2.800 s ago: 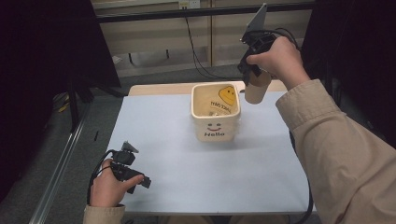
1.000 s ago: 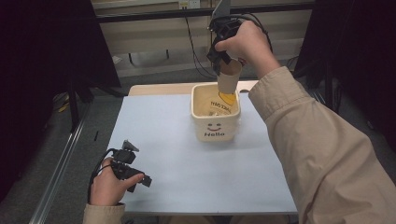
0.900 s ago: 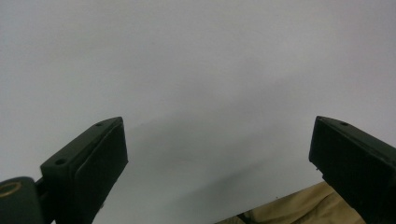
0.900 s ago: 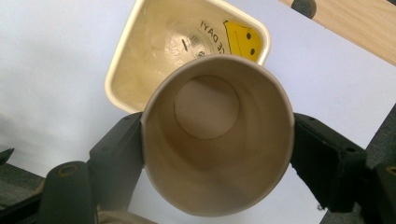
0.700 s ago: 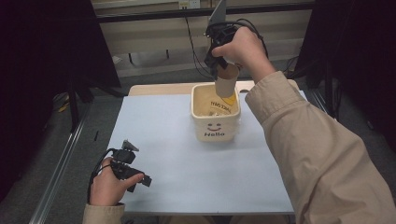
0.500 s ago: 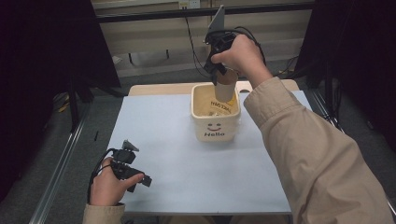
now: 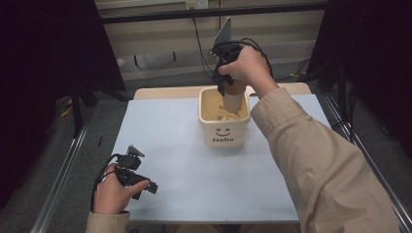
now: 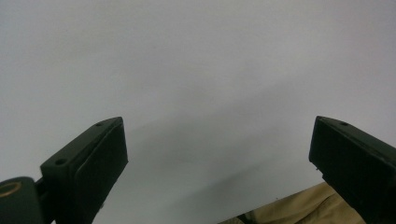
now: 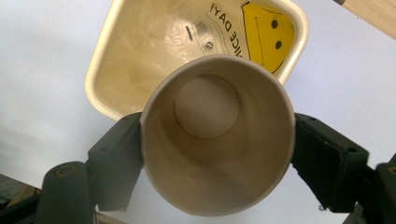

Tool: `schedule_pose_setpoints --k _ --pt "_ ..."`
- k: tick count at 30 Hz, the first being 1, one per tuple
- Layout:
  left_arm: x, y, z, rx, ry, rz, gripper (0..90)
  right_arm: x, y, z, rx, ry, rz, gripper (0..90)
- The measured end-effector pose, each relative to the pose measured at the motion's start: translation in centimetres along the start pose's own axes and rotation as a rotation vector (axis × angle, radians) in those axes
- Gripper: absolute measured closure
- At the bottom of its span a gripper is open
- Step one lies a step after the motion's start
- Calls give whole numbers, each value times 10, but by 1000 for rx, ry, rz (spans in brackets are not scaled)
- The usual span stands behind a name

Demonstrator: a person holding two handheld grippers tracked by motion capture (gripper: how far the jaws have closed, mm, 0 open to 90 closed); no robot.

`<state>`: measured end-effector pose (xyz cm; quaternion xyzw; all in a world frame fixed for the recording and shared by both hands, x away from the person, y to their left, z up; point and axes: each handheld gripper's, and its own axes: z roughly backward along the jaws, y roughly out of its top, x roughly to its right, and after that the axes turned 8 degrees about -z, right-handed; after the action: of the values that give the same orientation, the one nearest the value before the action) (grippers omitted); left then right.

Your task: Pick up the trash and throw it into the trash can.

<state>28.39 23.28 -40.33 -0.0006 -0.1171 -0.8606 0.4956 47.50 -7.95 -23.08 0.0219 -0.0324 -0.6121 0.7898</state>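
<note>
At the near left corner of the pale blue mat (image 7: 194,179) we see the left gripper (image 7: 145,186) in a hand resting on the mat. In its own view the jaws stand wide apart with nothing but bare mat between them.

Farther back, near the middle of the mat's far half, stands a cream bin (image 7: 224,138) with a smiley and "Hello" on its front.

Above it the right gripper (image 9: 217,154) points down, its two jaws touching either side of a paper cup (image 9: 212,154). These jaws have just been easing apart, the cup between them. The cup hangs upright, its lower part inside the bin's mouth.
</note>
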Motion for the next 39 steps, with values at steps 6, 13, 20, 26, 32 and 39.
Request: schedule_pose_setpoints --k 6,13,20,26,32,39 --pt "0 0 0 0 3 -1 42 -2 0 0 5 -2 17 157" --pt "0 0 0 -7 6 -14 45 4 -1 3 17 -5 7 101" --pt "0 1 0 -8 6 -21 45 16 -4 16 25 0 -12 101" --pt "1 2 -1 -11 6 -23 45 27 -8 39 57 -8 -23 101" --pt "2 2 -2 -7 1 -16 44 33 -10 60 82 -7 -29 101" --pt "2 2 -1 -7 9 -22 45 40 -14 66 86 -18 -26 101"
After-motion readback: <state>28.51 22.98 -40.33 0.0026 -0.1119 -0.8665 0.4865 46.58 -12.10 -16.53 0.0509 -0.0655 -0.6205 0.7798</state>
